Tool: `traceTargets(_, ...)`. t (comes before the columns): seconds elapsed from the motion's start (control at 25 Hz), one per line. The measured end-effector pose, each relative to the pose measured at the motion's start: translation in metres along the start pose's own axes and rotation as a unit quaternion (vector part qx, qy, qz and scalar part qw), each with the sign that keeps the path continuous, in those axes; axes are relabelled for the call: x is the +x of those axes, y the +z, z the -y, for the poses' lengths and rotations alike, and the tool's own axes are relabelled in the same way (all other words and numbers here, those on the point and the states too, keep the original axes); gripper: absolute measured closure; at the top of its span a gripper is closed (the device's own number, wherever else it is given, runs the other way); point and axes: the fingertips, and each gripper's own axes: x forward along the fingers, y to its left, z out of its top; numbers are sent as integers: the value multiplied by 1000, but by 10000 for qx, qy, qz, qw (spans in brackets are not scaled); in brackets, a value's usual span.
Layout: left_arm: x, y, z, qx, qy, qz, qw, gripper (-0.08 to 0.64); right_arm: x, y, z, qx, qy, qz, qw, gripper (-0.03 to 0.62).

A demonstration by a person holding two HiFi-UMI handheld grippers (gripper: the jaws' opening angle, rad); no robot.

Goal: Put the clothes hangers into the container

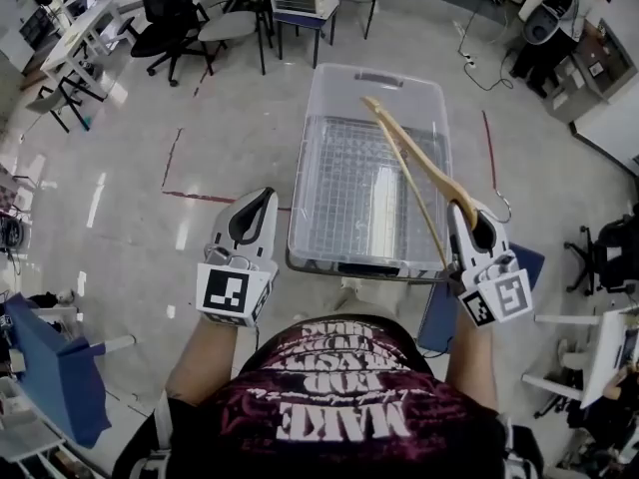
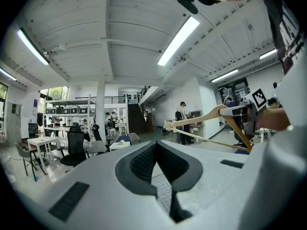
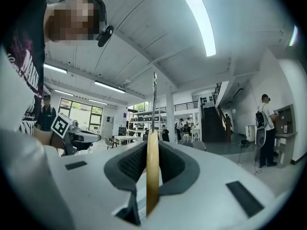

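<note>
Right gripper (image 1: 462, 211) with hanger (image 1: 414, 163) over container (image 1: 375, 68)

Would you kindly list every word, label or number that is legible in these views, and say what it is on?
"MAKE": on the person's dark T-shirt, upside down in the head view.
Other T-shirt lines: too distorted to read.
Left marker cube and right marker cube: patterns only, no words.

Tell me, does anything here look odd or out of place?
Nothing much. The hanger sticks out slantwise over the bin because the right gripper holds it by its hook end; nothing spilled or broken.
</note>
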Motion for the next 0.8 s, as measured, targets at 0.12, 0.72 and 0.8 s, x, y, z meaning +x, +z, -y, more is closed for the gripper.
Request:
traceTargets(0.12,24,-4,-10,-19,125,-106,9999,554,32,-12,17,114,176,-58,9998,531)
traceTargets(0.72,90,-38,-4,-143,189,-713,9972,554,118,-170,89,994,341,-1345,9853,531)
traceTargets(0.8,93,-38,-5,-131,240,-769,9967,554,127,-206,91,1146,370,-1684,9783,531)
